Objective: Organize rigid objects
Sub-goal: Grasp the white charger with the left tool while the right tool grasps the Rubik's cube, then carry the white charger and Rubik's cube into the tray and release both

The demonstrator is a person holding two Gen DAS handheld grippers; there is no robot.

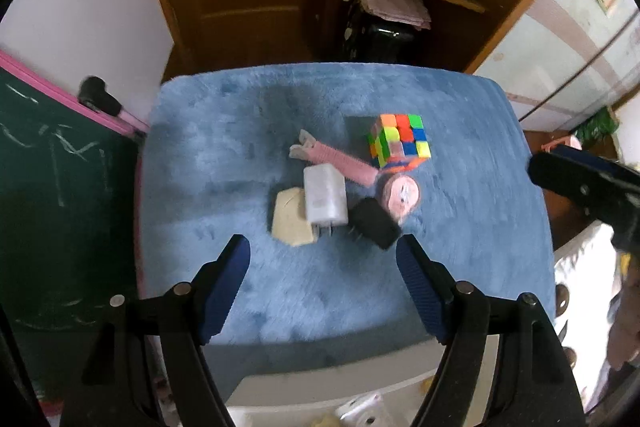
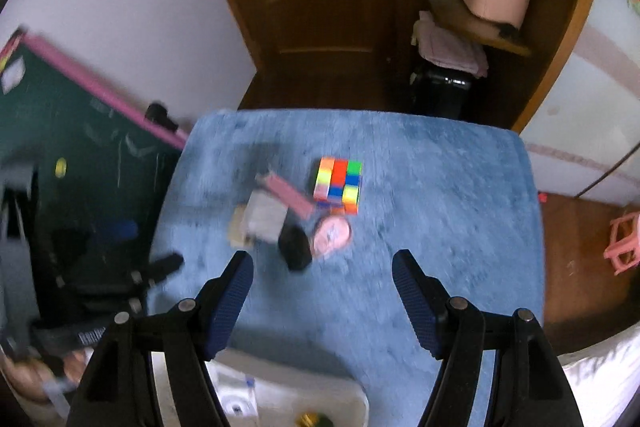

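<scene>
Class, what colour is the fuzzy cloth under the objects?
Blue cloth; clearest in the left wrist view.

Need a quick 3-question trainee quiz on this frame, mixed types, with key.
1. True or false: the left gripper holds the puzzle cube.
2. Which object overlaps the cream block?
A. white charger
B. pink round tin
C. puzzle cube
3. Fill in: the objects lie on a ____ fuzzy mat.

Key: 1 false, both grippers, right too, are open and empty; 2 A; 3 blue.
</scene>
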